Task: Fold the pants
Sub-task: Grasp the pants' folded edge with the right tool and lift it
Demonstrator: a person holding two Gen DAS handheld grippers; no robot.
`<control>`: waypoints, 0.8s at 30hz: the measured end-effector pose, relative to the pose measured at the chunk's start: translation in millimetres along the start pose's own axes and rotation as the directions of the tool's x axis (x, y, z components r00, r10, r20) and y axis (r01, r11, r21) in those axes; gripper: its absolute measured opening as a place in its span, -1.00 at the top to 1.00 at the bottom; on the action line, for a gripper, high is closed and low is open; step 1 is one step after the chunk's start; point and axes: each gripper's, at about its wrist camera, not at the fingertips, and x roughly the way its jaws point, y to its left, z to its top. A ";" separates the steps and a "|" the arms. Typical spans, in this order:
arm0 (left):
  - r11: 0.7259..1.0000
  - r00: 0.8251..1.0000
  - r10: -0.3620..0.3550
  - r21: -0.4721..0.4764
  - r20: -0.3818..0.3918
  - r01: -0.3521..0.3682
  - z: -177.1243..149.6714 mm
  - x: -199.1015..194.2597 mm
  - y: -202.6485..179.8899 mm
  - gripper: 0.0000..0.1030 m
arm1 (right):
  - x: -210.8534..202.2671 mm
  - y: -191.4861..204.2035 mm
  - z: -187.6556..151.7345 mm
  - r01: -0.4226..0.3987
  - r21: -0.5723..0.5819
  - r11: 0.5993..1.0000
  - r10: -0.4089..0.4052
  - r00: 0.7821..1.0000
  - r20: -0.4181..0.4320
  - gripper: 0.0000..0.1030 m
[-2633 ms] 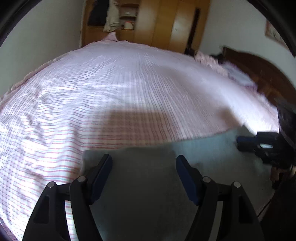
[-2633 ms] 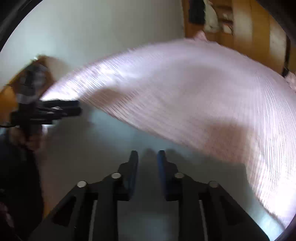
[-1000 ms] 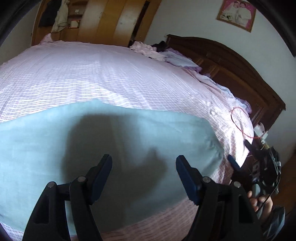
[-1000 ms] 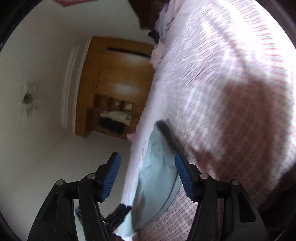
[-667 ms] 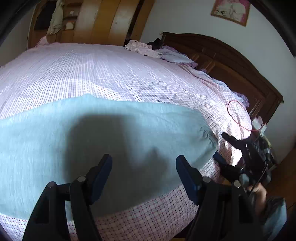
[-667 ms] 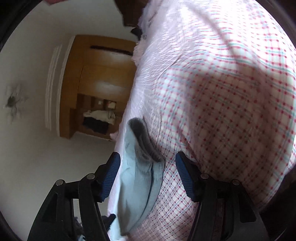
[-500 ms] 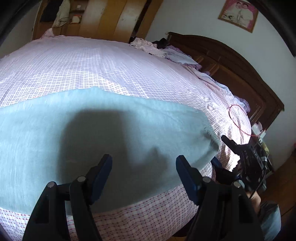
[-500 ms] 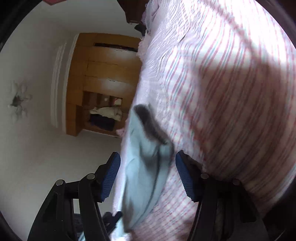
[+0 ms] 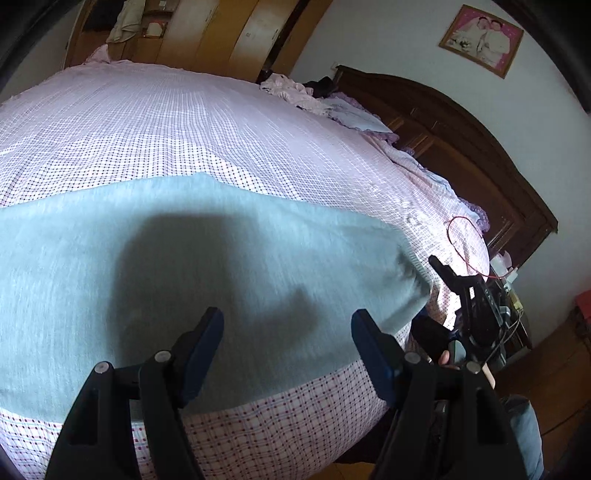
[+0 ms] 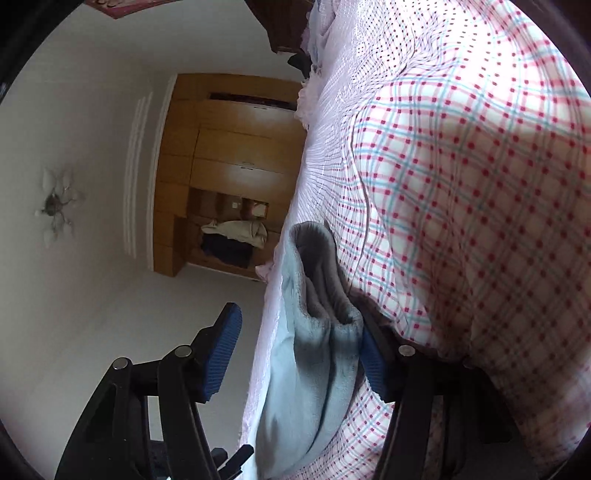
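Note:
Light blue-grey pants (image 9: pixel 184 258) lie spread flat across the near part of the checked bed sheet (image 9: pixel 184 129). My left gripper (image 9: pixel 287 332) is open and empty, hovering above the pants near their right end. The right gripper shows in the left wrist view (image 9: pixel 448 295), just past the pants' right edge. In the right wrist view, my right gripper (image 10: pixel 301 336) is open, turned sideways at the bed's edge. The pants' end (image 10: pixel 317 314), with its grey inner opening, lies between its jaws, against the right finger.
A dark wooden headboard (image 9: pixel 461 125) is at the far right, with crumpled clothes (image 9: pixel 295 92) and bedding beside it. A wooden wardrobe (image 9: pixel 221 33) stands behind the bed. A red wire loop (image 9: pixel 465 243) lies near the bed's right corner.
The right gripper opened from nearly shut, turned sideways and moved in to the pants' right end, which now sits between its jaws. The left gripper has stayed open above the pants.

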 end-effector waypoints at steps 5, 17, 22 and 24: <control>1.000 1.000 -0.006 -0.018 -0.016 0.006 -2.3 2.2 1.8 -0.46 | 6.1 7.5 -3.6 0.027 -0.005 1.000 -0.027 0.999 -0.017 0.16; 1.000 1.000 0.013 -0.028 0.015 -0.013 -0.4 -20.9 12.6 -0.46 | 6.8 52.8 -7.6 0.185 -0.098 0.978 -0.187 0.982 -0.009 0.80; 0.997 0.998 0.032 -0.068 0.055 -0.029 5.0 -44.1 37.0 -0.46 | 15.9 143.8 -34.1 0.372 -0.465 0.803 -0.346 0.927 0.143 0.81; 0.996 0.996 0.033 -0.081 0.081 -0.027 5.5 -56.8 50.7 -0.46 | 23.1 171.6 -50.2 0.452 -0.566 0.689 -0.406 0.888 0.215 0.81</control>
